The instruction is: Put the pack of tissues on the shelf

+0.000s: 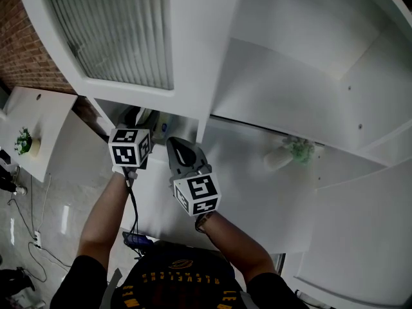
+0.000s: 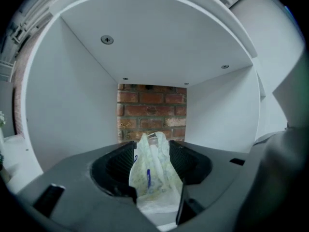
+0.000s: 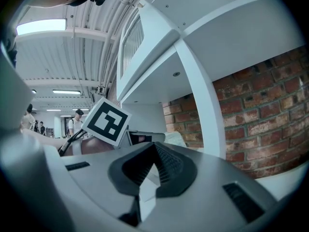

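Note:
The pack of tissues (image 2: 152,178), white plastic with a pale print, stands upright between the jaws of my left gripper (image 2: 152,145), deep in a white shelf compartment (image 2: 72,110) with a brick back wall. The jaws are spread wide and open, and the pack sits loosely between the pads. In the head view the left gripper (image 1: 147,127) reaches under the upper cabinet, and only a bit of the pack (image 1: 159,124) shows there. My right gripper (image 1: 180,150) hovers just to its right over the shelf board (image 1: 244,166). It is shut with nothing in it (image 3: 153,149).
A small green plant in a white pot (image 1: 290,152) lies on the same shelf to the right. A ribbed glass cabinet door (image 1: 109,31) hangs above. A white upright panel (image 3: 205,95) divides the compartments. At far left, a white table (image 1: 45,118) and floor cables (image 1: 32,237).

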`<state>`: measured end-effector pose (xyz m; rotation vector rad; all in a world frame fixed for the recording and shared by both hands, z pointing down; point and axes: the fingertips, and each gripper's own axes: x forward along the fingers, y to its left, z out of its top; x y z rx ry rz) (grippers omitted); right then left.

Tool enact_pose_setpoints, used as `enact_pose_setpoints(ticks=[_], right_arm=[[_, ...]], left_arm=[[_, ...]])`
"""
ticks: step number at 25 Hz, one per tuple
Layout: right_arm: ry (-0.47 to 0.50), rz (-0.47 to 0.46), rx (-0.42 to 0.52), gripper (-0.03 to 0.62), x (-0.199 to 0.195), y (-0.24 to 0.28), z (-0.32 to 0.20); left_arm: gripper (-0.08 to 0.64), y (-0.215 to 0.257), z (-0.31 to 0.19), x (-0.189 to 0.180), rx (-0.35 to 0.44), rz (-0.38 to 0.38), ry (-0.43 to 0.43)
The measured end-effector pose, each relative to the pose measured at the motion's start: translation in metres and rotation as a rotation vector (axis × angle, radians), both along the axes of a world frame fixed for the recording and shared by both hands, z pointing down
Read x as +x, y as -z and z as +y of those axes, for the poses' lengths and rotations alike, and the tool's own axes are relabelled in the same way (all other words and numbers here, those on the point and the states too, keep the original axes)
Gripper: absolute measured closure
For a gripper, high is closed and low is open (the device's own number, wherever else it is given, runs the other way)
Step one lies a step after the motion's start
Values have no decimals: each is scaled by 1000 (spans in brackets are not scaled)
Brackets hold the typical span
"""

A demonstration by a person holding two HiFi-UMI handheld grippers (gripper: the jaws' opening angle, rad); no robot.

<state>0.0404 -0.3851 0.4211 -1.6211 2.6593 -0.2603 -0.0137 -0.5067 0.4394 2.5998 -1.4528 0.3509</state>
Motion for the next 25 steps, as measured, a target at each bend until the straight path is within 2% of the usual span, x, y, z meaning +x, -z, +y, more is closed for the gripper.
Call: enact_pose_setpoints(ticks=[10, 15, 18, 22, 25], right_arm=[[13, -8, -2, 594, -9, 4, 11], [31, -6, -1, 594, -14, 3, 20], [36, -6, 1, 594, -16, 4, 26], [44, -9, -3, 594, -19, 2, 35], [49, -14, -8, 594, -20, 0, 42]], left_arm=[[350, 34, 46, -10, 40, 127, -17], [350, 23, 81, -9, 10, 164, -54], [350, 21, 104, -11, -11, 210, -67], [350, 19, 137, -5, -44, 270, -128], [351, 17, 159, -7, -59, 312, -130]])
